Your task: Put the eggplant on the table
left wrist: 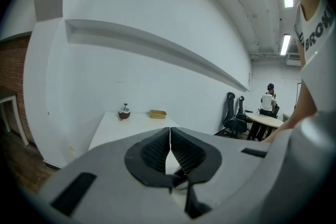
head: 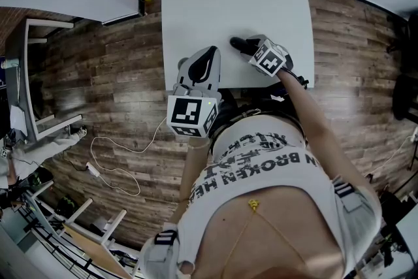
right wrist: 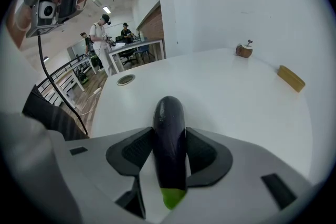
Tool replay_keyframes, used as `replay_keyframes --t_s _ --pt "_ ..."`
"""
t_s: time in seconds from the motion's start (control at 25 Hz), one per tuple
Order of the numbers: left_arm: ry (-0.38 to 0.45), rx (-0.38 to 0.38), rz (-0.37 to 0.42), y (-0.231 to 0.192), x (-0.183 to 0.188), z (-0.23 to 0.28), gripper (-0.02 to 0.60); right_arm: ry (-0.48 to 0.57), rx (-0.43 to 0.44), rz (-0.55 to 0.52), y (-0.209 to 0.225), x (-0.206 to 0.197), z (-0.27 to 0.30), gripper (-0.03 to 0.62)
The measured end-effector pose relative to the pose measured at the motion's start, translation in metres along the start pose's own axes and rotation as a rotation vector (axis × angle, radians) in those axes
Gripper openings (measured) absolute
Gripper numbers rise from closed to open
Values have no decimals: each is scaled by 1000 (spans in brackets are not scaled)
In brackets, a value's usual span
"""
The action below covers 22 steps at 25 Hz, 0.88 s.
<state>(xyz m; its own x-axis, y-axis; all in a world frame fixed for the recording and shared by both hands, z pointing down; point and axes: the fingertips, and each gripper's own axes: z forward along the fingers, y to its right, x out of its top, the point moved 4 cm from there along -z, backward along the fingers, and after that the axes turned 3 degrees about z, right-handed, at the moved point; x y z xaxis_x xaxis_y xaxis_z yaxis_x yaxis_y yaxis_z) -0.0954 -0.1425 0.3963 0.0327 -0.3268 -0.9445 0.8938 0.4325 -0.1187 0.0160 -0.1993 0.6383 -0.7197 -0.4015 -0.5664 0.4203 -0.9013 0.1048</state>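
Over the near end of the white table (head: 228, 3), the right claw (head: 253, 49) points down at the tabletop, its jaws held fairly wide by the dark eggplant (right wrist: 169, 128) gripped between the pads. The eggplant's green stem end is toward the claw's body and its rounded tip sticks out past the jaws. Whether it touches the table is unclear. At the table's near edge, the left claw (left wrist: 169, 141) is empty, its jaws together.
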Motion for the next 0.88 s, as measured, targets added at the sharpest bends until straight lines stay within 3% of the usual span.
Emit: replay_keyframes --t_s 0.88 --pt "3 2 1 1 1 -3 6 -2 7 23 1 -1 -2 196"
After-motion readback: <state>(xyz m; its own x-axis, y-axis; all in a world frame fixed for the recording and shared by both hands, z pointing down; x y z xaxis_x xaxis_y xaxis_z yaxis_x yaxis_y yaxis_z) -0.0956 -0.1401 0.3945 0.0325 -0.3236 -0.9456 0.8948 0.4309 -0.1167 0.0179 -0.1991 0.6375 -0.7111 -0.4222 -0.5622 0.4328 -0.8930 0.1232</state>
